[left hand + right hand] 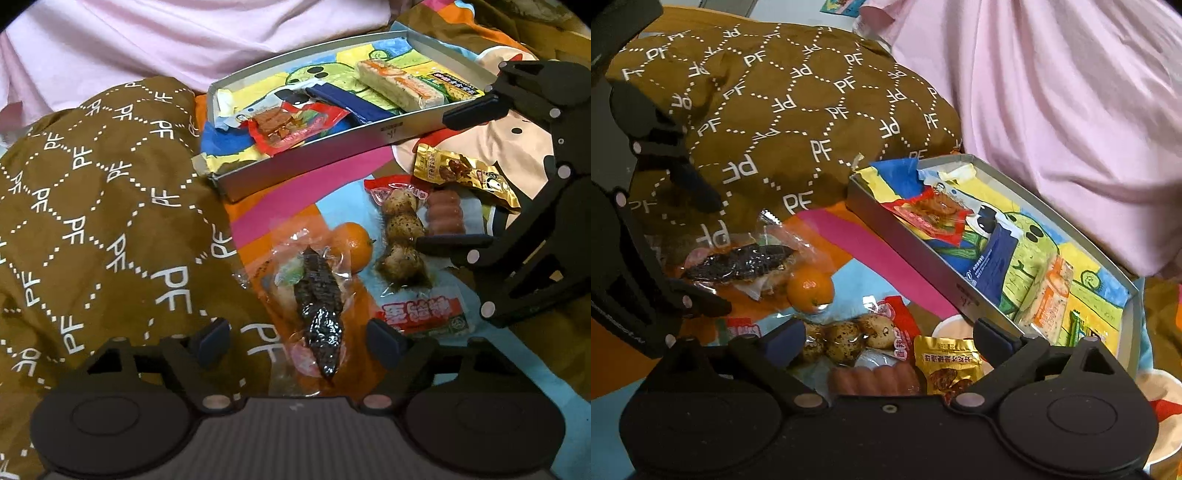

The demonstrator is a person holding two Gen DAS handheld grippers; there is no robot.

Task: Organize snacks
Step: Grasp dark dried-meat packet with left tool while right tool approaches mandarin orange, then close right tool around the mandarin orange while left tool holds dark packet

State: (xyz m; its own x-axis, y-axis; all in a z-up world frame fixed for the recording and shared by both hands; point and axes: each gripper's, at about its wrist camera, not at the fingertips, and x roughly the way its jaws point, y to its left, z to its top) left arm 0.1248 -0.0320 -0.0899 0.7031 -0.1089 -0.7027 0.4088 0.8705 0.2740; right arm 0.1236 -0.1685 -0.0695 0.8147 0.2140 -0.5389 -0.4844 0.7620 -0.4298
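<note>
Spread over the colourful cloth (295,192), short of the tray (295,162), the dark seaweed-like packet (319,314) lies lengthwise between the left gripper's (301,338) released jaws, probably untouched, while the empty, spread right gripper (890,338) hovers farther off.

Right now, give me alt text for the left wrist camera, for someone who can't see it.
The open left gripper hovers over a clear packet of dark dried snack lying on a colourful cloth, beside a mandarin, packed quail eggs and sausages. Behind sits a shallow grey tray already holding several snack packets; the open right gripper reaches in from the right.
</note>
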